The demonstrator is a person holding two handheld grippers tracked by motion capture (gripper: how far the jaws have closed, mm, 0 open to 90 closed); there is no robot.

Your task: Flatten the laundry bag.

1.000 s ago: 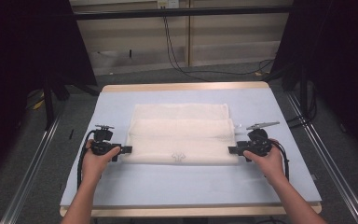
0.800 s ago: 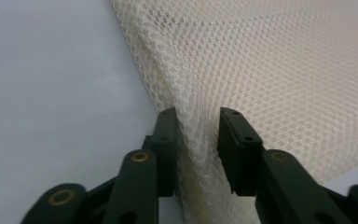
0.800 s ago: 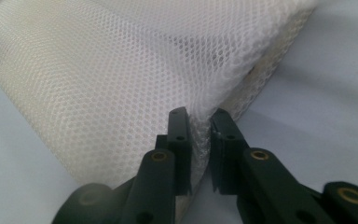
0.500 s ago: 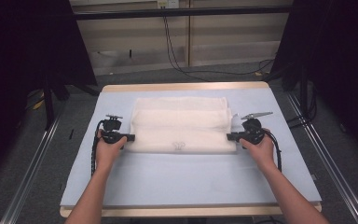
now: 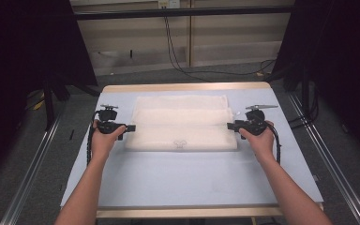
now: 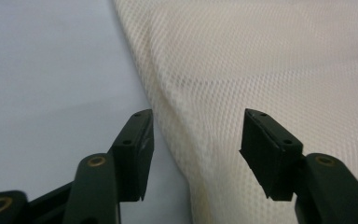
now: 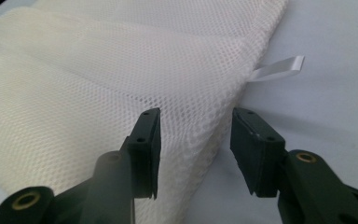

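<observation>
Mesh cloth [image 5: 182, 123], cream and folded into long stacked bands, lies flat across the middle of the light blue surface [image 5: 187, 178], its near fold facing the person. A small white tag [image 7: 279, 67] sticks out from its right-hand edge.

Left gripper [image 5: 130, 128] sits at the cloth's left end; in the left gripper view its jaws have just been opening and now stand about half apart, straddling the folded edge without pressing it. Right gripper [image 5: 230, 125] mirrors this at the right end: jaws likewise just opened, half apart, the edge between them and untouched. Neither holds anything.

Risks, as judged:
- Loose upper bands may spring back or slide, since nothing pins them.
- On withdrawal a jaw tip could snag the open weave and drag a corner out of line.
- A re-grip might catch only the top layer, or all layers, because the stacked edges lie close together.
- Uneven movement of the two hands [image 5: 104, 140] would skew the next fold.
</observation>
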